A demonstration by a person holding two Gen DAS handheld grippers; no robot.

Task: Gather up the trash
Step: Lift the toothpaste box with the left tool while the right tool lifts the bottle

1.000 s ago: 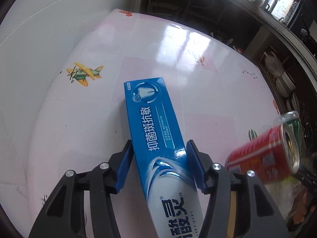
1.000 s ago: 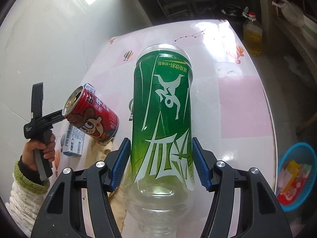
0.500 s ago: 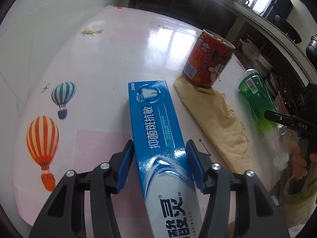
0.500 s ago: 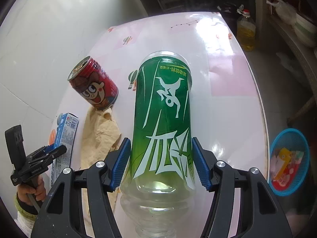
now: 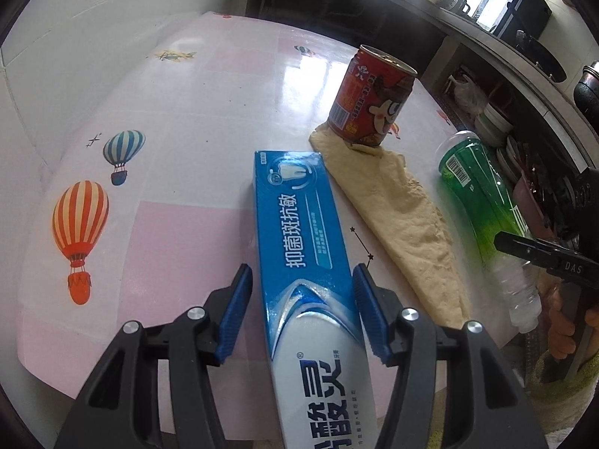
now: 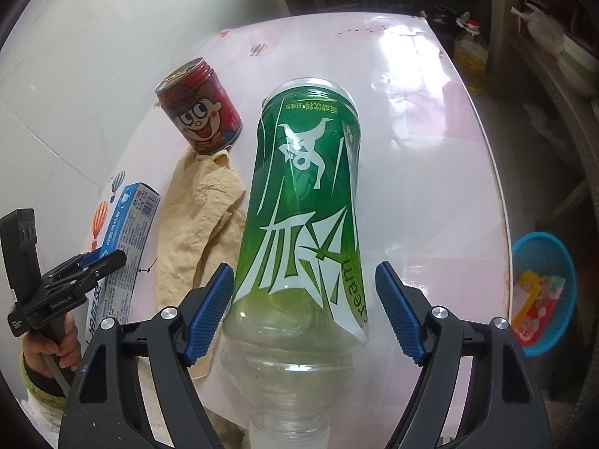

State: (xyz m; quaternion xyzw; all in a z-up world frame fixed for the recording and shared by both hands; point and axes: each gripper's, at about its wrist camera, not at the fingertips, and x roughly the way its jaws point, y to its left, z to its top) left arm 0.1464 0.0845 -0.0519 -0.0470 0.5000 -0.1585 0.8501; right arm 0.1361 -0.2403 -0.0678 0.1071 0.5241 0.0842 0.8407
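Note:
A blue and white toothpaste box lies on the pink table between the jaws of my left gripper; the pads stand a little off its sides, so it is open. A green plastic bottle lies on the table between the jaws of my right gripper, which is open with gaps on both sides. The bottle also shows in the left wrist view. A red drink can stands upright on the end of a tan cloth. The box also shows in the right wrist view.
A blue basket with colourful wrappers sits on the floor right of the table edge. A yellow oil bottle stands beyond the table. Shelves with bowls lie to the right. A white wall runs along the left.
Both grippers have opened: the box and the bottle now rest on the table with gaps at the pads. The red can, held tilted a second ago, now stands on the cloth.

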